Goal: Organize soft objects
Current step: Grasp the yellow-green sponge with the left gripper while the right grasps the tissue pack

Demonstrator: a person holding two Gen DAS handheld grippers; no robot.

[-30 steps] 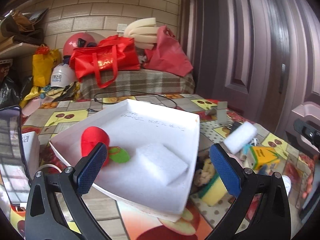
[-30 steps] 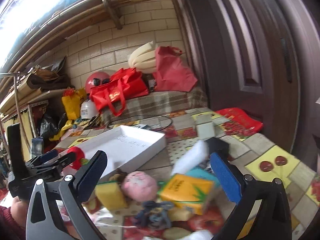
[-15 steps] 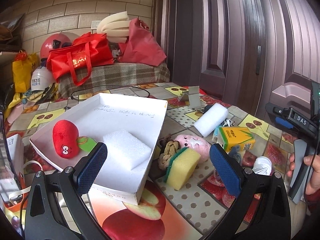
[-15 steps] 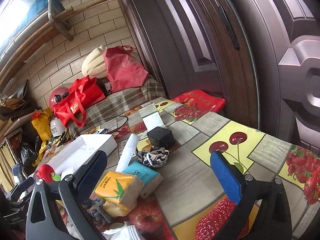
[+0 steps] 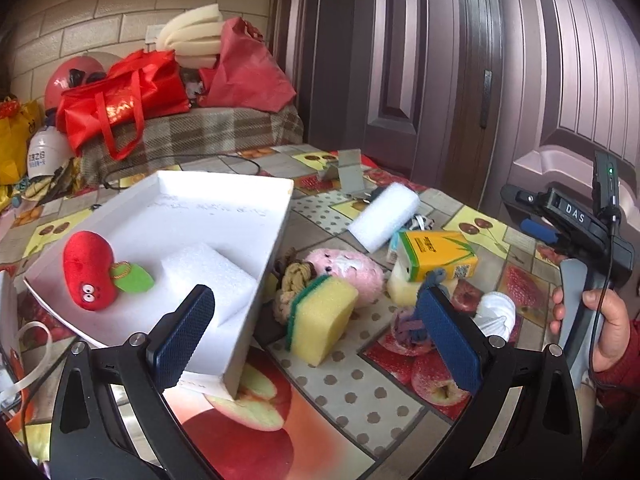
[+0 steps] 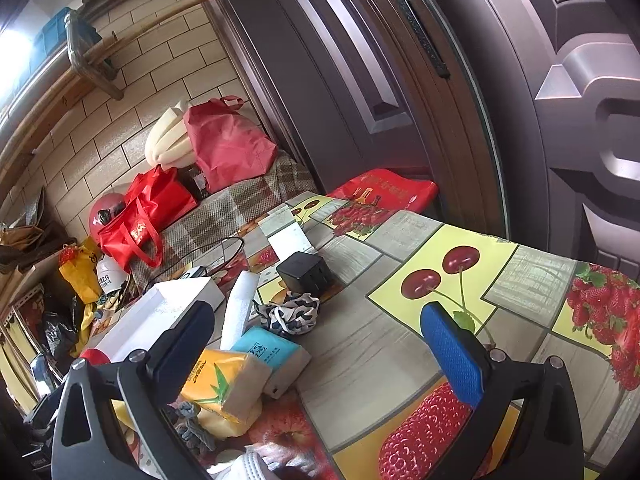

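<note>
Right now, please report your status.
Both jaws open, empty. Red plush and foam block in white tray. Yellow sponge nearest, pink plush crowding behind.

left wrist: low over tray | right wrist: rightward (shares tray)

A cluttered home entryway: a fruit-print tablecloth, red shopping bags on a plaid-covered bench, a brick wall, a panelled door.
</note>
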